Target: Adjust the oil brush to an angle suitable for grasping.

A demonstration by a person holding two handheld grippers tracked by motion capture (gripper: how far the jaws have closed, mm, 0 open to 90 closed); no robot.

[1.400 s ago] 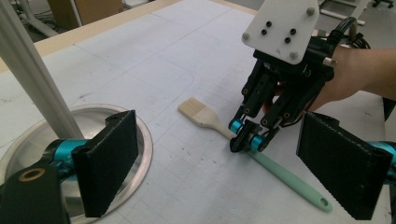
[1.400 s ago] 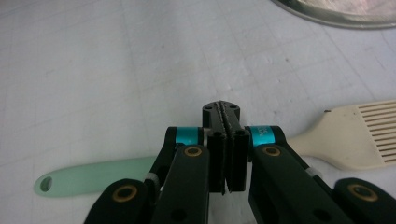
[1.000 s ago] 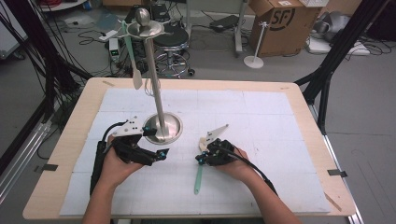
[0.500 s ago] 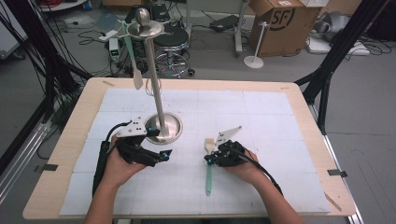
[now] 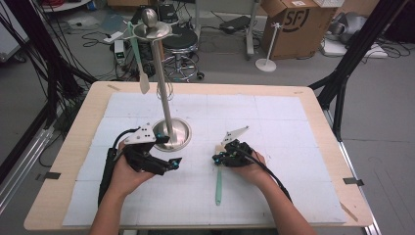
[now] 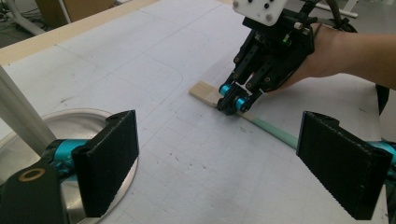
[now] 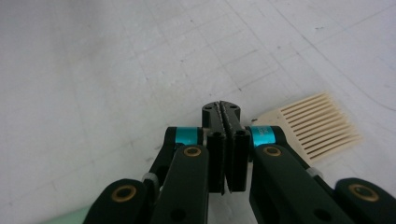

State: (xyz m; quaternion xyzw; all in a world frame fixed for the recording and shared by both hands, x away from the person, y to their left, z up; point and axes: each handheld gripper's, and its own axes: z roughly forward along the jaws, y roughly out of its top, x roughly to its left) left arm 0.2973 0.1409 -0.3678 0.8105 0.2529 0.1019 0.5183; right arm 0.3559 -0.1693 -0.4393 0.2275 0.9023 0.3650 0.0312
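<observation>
1. High view: the spatula (image 5: 218, 186) lies flat on the tabletop (image 5: 303, 147), green handle toward the person, pale head under the right gripper (image 5: 221, 158). The left gripper (image 5: 172, 163) rests beside the stand (image 5: 171, 134), holding nothing. A second spatula (image 5: 138, 54) hangs from the stand's top.

2. Left gripper view: its own jaws stand wide apart and empty. Across the tabletop the right gripper (image 6: 233, 101) sits on the spatula (image 6: 261, 123) where the wooden-looking head meets the green handle.

3. Right gripper view: the right gripper (image 7: 224, 112) has its jaws pressed together; whether they pinch the spatula's neck cannot be told. The slotted head (image 7: 313, 128) shows beside them.

4. Judgement: the spatula looks light, thin and stiff, the handle perhaps smooth and slippery. Lying flat, it offers little edge; the neck is the best hold, since the slotted head looks fragile.
</observation>
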